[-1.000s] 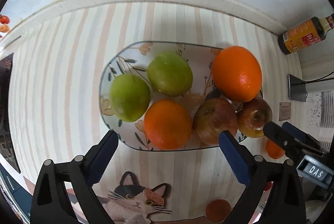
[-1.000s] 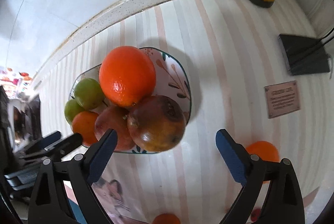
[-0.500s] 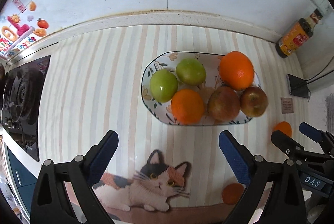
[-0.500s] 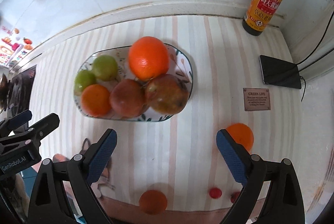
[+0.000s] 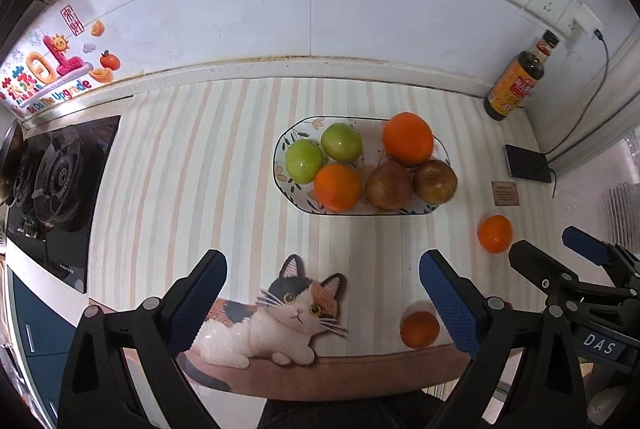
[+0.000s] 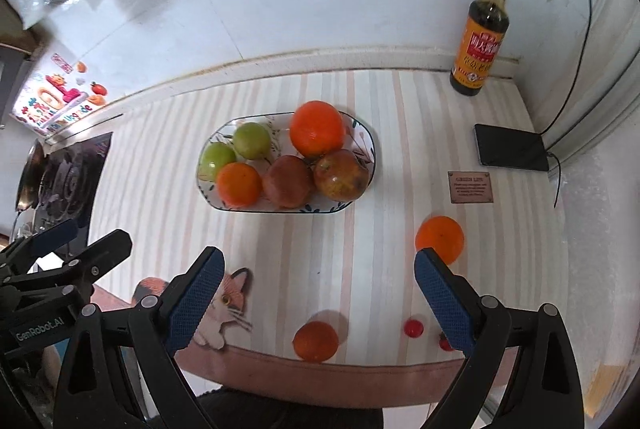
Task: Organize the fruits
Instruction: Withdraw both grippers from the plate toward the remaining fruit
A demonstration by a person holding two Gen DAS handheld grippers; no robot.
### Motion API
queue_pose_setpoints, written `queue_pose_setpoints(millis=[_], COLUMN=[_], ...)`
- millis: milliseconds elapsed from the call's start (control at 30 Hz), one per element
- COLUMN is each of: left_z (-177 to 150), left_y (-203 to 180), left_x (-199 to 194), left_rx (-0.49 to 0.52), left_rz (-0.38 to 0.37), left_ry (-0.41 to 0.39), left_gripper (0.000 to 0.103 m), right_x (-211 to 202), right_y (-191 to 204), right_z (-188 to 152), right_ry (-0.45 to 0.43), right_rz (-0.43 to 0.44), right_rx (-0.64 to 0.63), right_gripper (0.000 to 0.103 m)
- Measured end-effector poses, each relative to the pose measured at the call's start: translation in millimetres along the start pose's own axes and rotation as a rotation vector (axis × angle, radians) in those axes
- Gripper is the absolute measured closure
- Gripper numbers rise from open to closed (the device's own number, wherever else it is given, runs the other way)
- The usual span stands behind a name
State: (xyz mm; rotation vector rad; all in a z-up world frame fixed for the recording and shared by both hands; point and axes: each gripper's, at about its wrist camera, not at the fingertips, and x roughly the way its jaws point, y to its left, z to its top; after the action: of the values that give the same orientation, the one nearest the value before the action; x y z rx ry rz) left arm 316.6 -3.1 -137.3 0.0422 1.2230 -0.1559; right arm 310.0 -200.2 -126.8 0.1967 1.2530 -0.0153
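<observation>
Fruits fill the oval patterned plate [image 5: 280, 165] toward the back middle of the striped counter [image 5: 192, 165]: two green apples [image 5: 304, 161] at its left end, a small orange [image 5: 337, 187] at the front, a large orange [image 5: 408, 138] at the back right, and two reddish-brown apples [image 5: 389, 185] along the front right, all crowded together and touching. Three more pieces lie loose on the counter off the plate. One orange [image 6: 440, 239] sits near the right side, just beyond the right gripper's right fingertip. Another orange [image 6: 316, 341] rests close to the front edge, and two small red fruits [image 6: 413, 328] lie to its right, also near the front edge.

The left gripper [image 5: 322, 303] hangs over the front of the counter above the cat picture [image 5: 280, 313], fingers spread wide with nothing between them. The right gripper [image 6: 318, 299] hangs over the front right part, its fingers equally wide and empty.

A dark sauce bottle [image 6: 482, 37] stands upright in the back right corner. A black device [image 6: 510, 147] with a cable lies flat at the right edge, with a small brown plaque [image 6: 470, 186] just in front of it. A stove [image 5: 60, 185] adjoins the counter's left edge.
</observation>
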Motion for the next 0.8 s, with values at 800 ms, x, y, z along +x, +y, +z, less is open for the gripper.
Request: queue_pose_setpoints(millis=[800], left_z=[-16], left_y=[-15], left_x=[4], left_rx=[-0.018], left_rz=[-0.015], left_ry=[0.015], left_gripper=[0.002], right_x=[-19], right_y=[-17], right_z=[-12], right_ry=[-0.033], right_rz=[0.055], right_rx=[0.022], right_gripper=[0.001])
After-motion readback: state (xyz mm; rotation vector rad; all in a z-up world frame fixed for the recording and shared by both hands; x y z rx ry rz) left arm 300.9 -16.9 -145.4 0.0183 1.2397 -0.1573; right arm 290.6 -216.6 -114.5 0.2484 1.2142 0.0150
